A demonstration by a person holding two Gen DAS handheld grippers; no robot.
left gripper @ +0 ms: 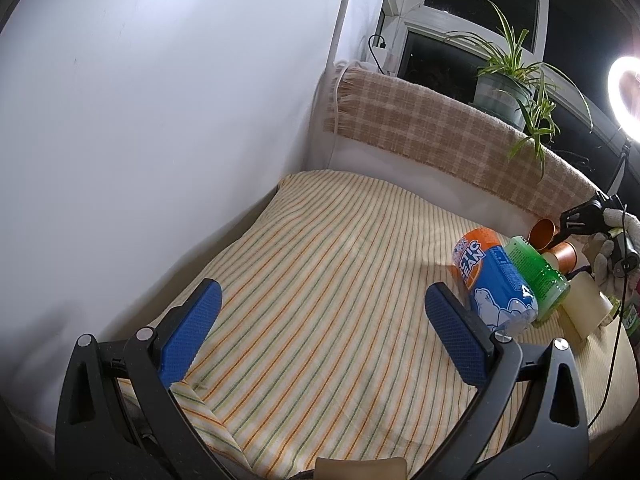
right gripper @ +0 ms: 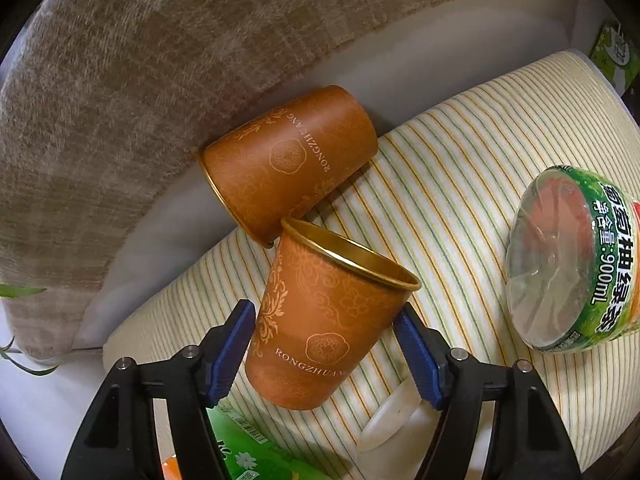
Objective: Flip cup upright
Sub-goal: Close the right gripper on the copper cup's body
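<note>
**A:** Where's the cup you're working on?

**B:** Right between my right gripper (right gripper: pixel 325 326) fingers. It's the near cup (right gripper: pixel 326 316), 1 of 2 orange ones on the striped cloth (right gripper: pixel 460 208). Its mouth faces up, tilted a little toward the far right, and its base sits on the cloth. My blue pads (right gripper: pixel 236 344) flank its lower wall on both sides. The left pad looks just at the wall, the right pad just beside it; I can't tell whether I'm pinching or have already let go.

**A:** And the other cup?

**B:** The far cup (right gripper: pixel 290 160) lies on its side against the plaid cushion (right gripper: pixel 120 80), its rim touching the near cup's rim.

**A:** So how far along are you?

**B:** I'd judge the near cup is nearly done: it's about upright and only needs a clean release. The far cup isn't flipped yet.

**A:** Your left hand?

**B:** My left gripper (left gripper: pixel 324 316) hovers over bare cloth with fingers spread wide, holding nothing, well apart from the cups.
</note>
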